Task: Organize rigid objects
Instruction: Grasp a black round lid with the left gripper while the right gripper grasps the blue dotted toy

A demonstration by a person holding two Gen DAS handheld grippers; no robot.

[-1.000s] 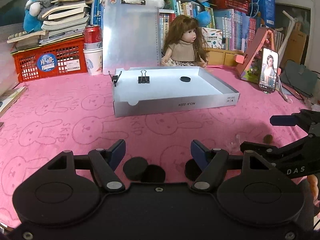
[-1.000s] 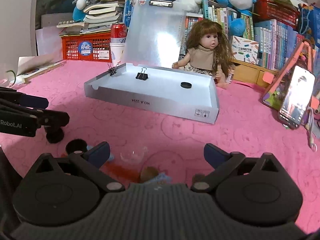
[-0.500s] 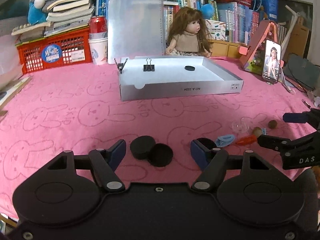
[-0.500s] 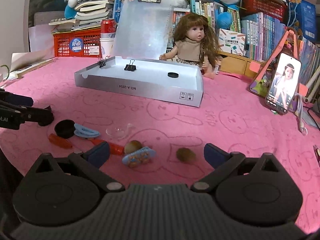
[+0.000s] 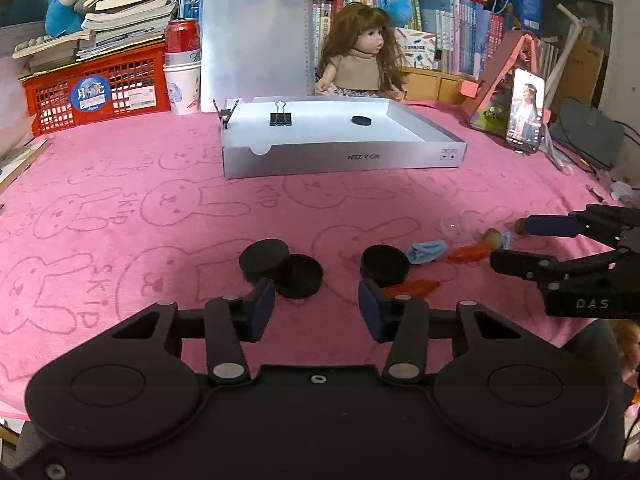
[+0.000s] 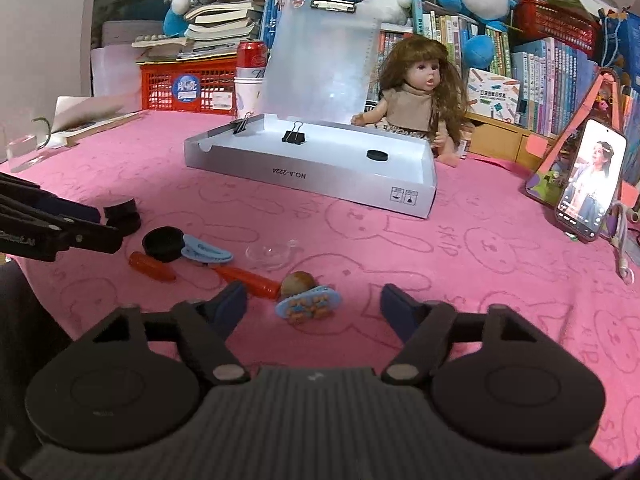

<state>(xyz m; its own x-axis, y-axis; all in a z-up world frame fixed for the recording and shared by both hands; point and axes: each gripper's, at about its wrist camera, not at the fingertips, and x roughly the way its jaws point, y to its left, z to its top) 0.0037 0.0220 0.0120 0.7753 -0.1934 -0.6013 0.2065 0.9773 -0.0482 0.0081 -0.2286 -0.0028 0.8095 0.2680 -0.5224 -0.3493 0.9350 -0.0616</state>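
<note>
Pink cloth (image 6: 460,248); carrot (image 6: 246,277) lengthwise leftward-away, seemingly.

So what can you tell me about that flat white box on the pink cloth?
The white box is a shallow open cardboard tray with low walls, its printed label upside down on the near side. Inside lie a binder clip and a black disc; a second clip grips its wall. It rests flat on the pink cloth, a doll seated behind.
</note>
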